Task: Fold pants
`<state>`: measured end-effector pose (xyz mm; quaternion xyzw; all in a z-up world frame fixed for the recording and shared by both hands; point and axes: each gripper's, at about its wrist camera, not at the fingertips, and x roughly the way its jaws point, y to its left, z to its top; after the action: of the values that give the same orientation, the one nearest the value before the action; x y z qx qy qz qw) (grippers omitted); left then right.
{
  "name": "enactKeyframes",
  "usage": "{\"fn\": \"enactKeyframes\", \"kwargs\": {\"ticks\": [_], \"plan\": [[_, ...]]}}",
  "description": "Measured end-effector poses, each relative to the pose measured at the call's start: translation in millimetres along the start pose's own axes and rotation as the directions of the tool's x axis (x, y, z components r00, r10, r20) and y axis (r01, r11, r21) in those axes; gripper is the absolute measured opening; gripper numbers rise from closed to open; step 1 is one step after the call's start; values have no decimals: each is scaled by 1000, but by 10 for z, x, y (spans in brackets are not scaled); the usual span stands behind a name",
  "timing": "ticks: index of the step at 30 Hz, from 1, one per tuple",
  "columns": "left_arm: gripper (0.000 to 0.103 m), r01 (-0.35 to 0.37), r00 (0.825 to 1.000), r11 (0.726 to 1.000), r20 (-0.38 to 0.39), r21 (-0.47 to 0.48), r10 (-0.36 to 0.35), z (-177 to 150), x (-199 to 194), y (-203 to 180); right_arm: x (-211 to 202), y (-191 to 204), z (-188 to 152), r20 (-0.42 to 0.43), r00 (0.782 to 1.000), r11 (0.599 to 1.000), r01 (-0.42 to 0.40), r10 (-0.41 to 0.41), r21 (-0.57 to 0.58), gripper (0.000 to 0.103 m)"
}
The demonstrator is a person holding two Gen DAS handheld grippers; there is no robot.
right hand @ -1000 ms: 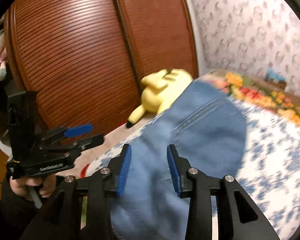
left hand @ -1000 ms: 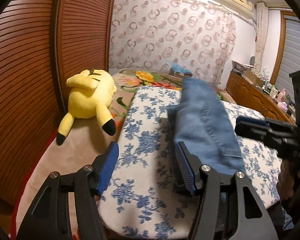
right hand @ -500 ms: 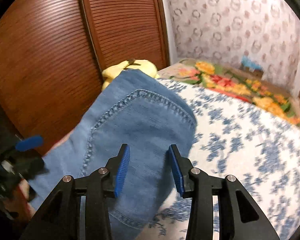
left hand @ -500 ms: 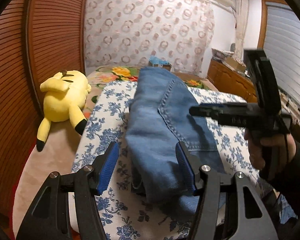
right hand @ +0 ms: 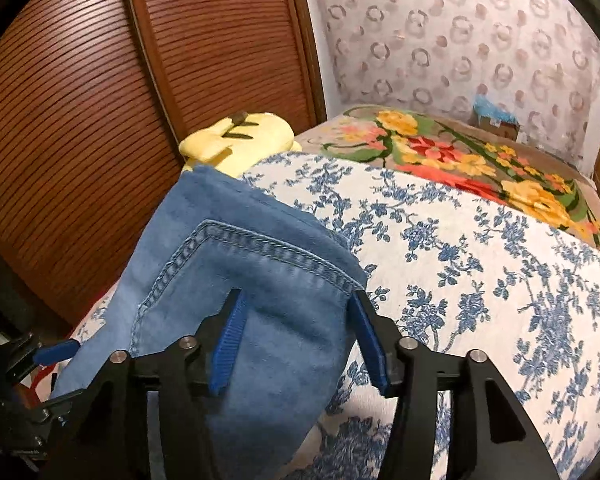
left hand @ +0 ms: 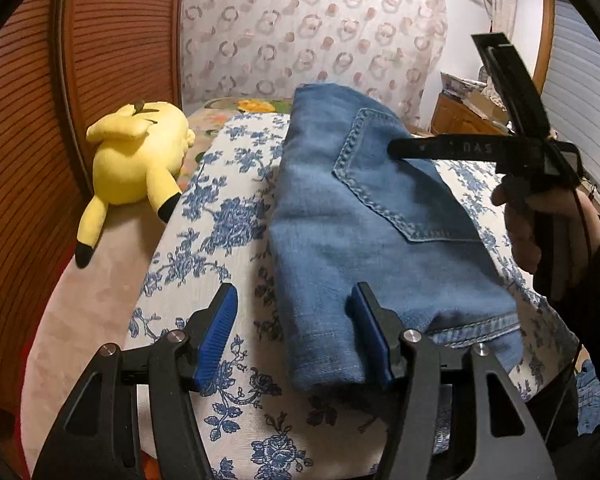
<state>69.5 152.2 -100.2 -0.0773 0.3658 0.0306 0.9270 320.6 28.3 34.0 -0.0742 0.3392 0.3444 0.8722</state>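
The blue jeans lie folded on the blue-flowered bed cover, back pocket up. My left gripper is open at their near end. The near left corner of the denim sits between its fingers, and the left pad stands clear of the cloth. In the left wrist view the right gripper, held by a hand, hovers over the pocket. In the right wrist view the right gripper straddles the far fold of the jeans. Its jaws are opening, with denim between them.
A yellow plush toy lies on the bed to the left of the jeans, against brown louvred doors. A bright flowered blanket covers the far part of the bed. A wooden dresser stands at the right.
The jeans came down folded onto the bed cover. The right gripper swung in over them and its fingers spread wider. The left gripper sank closer to the near end.
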Motion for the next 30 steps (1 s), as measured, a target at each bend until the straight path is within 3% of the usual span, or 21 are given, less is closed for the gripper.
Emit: {"fn": "enactKeyframes", "kwargs": {"ticks": [6,9,22,30], "plan": [[61,13,1000,1000,0,-10,-13,-39,26,38,195,-45,3,-22,1000,999,-2,3,48,80],[61,18,1000,1000,-2,-13,-18,-35,34,49,221,-126,-22,-26,999,995,-41,43,91,81],[61,36,999,999,-22,-31,-37,33,54,72,279,-143,-94,-78,984,983,-152,160,100,81],[45,59,998,998,-28,-8,-59,48,77,-15,301,-155,-79,-84,978,978,-182,191,104,67]]}}
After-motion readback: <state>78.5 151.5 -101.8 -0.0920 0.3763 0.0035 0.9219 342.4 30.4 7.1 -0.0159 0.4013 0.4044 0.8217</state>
